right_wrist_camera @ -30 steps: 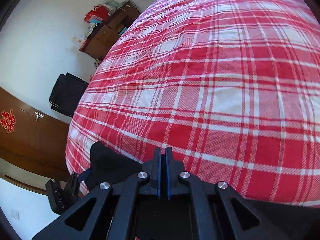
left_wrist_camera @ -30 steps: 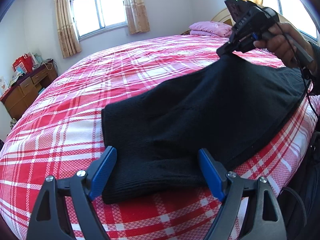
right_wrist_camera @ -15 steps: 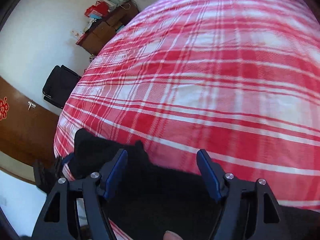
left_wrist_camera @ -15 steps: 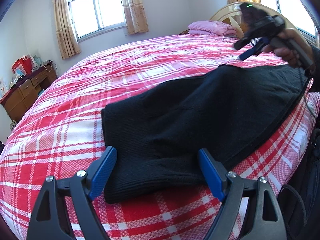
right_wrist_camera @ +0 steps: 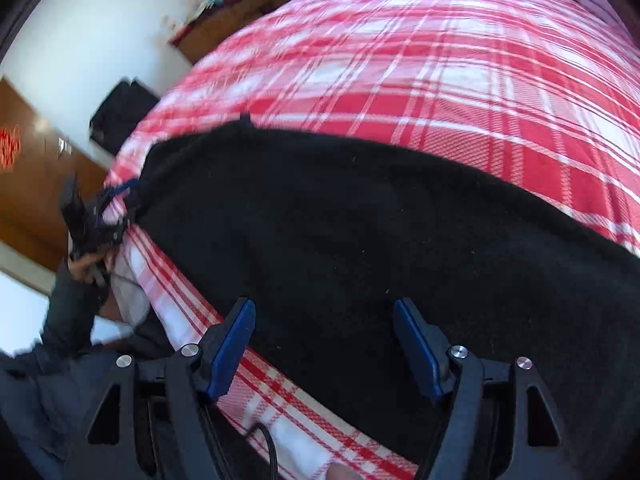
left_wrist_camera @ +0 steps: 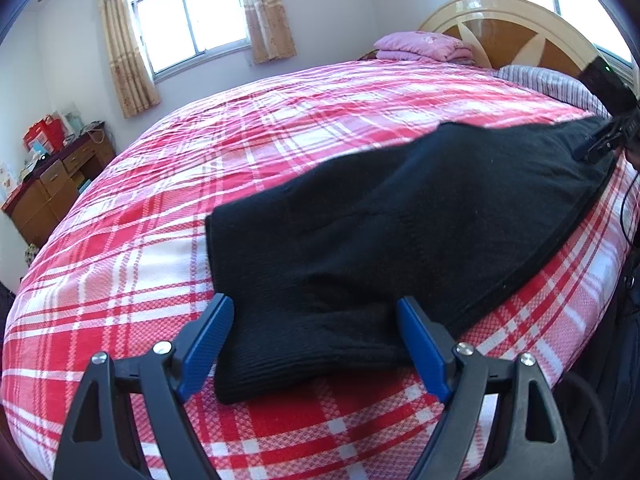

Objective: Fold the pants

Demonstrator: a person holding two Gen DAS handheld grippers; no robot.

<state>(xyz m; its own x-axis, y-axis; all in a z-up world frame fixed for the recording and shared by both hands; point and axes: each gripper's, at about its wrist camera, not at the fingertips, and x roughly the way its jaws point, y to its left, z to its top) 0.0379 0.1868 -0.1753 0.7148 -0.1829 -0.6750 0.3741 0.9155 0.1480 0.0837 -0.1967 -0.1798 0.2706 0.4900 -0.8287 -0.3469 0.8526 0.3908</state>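
Pants point(left_wrist_camera: 400, 232) lie flat on the bed point(left_wrist_camera: 280, 120); both claws (left point(left_wrist_camera: 316, 348), right point(right_wrist_camera: 324, 348)) are held wide, empty; a one-layer pinch would skew the fold.

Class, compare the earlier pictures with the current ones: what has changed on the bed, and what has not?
The right hand-held gripper opened, let go of the black pants, which settled flat, and drew back toward the bed's near edge. The left hand-held gripper stayed open over the cuff.

Pants point(left_wrist_camera: 400, 232) lie along the bed's point(left_wrist_camera: 200, 160) near edge, pillows point(left_wrist_camera: 420, 46) behind
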